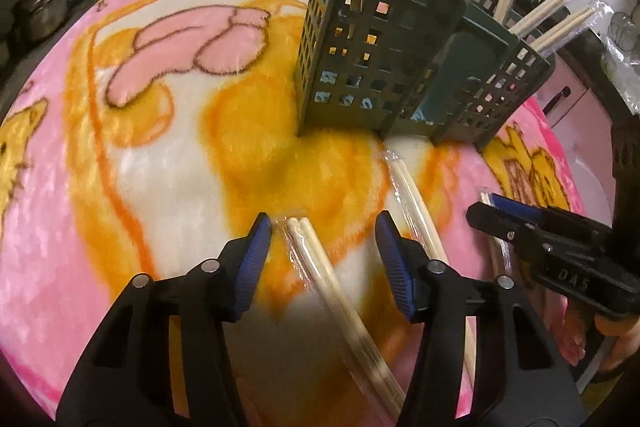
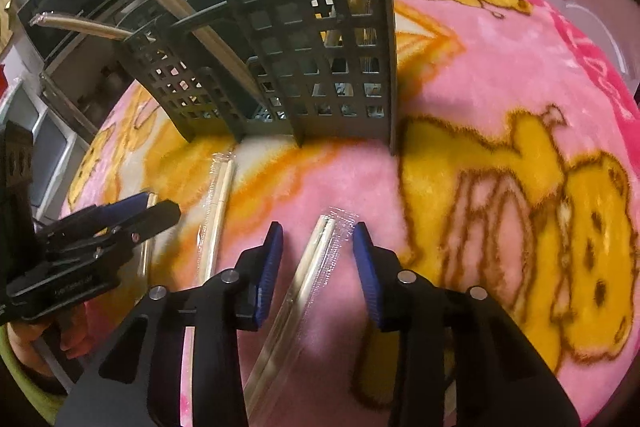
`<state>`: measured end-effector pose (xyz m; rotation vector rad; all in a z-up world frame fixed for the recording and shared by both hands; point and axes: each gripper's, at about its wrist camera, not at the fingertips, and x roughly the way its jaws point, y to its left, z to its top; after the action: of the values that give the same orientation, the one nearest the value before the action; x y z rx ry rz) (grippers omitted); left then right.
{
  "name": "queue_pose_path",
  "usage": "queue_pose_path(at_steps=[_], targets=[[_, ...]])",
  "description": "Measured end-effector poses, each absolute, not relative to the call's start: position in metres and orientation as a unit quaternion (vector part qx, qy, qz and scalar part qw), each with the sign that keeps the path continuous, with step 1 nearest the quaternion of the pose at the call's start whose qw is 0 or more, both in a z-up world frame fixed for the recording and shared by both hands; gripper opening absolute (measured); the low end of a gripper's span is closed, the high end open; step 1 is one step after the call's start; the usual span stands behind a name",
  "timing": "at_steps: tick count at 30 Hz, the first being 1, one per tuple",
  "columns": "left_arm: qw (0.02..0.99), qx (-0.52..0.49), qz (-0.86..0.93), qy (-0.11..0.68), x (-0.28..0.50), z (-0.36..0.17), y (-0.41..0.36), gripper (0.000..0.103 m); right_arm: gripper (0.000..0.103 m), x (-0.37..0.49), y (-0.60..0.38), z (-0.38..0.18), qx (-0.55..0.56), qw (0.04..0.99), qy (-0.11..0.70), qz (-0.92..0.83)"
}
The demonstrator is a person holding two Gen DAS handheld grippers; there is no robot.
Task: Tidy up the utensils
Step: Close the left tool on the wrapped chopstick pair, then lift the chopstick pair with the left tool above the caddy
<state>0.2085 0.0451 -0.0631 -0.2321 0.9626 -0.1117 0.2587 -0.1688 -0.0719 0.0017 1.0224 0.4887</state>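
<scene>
- Two wrapped chopstick pairs are sitting right between my jaws: one (image 1: 320,267) under my left gripper (image 1: 324,247), one (image 2: 316,259) under my right gripper (image 2: 318,255). Both jaws are hanging wide open, gripping nothing.
- I'm guessing they're light and stiff, but that clear sleeve is looking slippery, so I'm planning to pinch across the sticks near the middle, not the loose film end.
- A third pair (image 1: 416,199) is lying between my grippers, just beside the left one.
- Green holder (image 2: 320,59) is standing toward the far edge of the blanket (image 2: 460,87), already crowded with sticks.
- Open blanket is stretching out on both outer sides, plenty of swing room.
</scene>
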Motion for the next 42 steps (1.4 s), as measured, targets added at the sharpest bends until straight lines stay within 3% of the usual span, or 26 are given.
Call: queue_pose_path(at_steps=[3, 5, 7, 16, 28, 42], targets=[[0.881, -0.101, -0.044, 0.460, 0.211, -0.064, 0.045, 0.037, 0.023, 0.259, -0.164, -0.074, 0.000, 0.850, 0.478, 0.221], [0.884, -0.089, -0.035, 0.458, 0.212, -0.064, 0.045, 0.026, 0.019, 0.259, -0.165, -0.074, 0.003, 0.851, 0.476, 0.220], [0.887, -0.077, -0.027, 0.455, 0.211, -0.064, 0.046, 0.020, 0.007, 0.262, -0.170, -0.073, 0.020, 0.851, 0.475, 0.223], [0.885, -0.107, -0.036, 0.452, 0.209, -0.062, 0.058, 0.006, 0.005, 0.251, -0.186, -0.045, 0.077, 0.858, 0.438, 0.256], [0.908, -0.104, -0.112, 0.390, 0.186, -0.002, 0.022, 0.004, 0.005, 0.210, -0.198, 0.032, 0.064, 0.903, 0.319, 0.279], [0.935, -0.070, -0.160, 0.310, 0.174, 0.071, -0.019, 0.004, 0.006, 0.179, -0.232, 0.072, 0.068, 0.930, 0.237, 0.272]])
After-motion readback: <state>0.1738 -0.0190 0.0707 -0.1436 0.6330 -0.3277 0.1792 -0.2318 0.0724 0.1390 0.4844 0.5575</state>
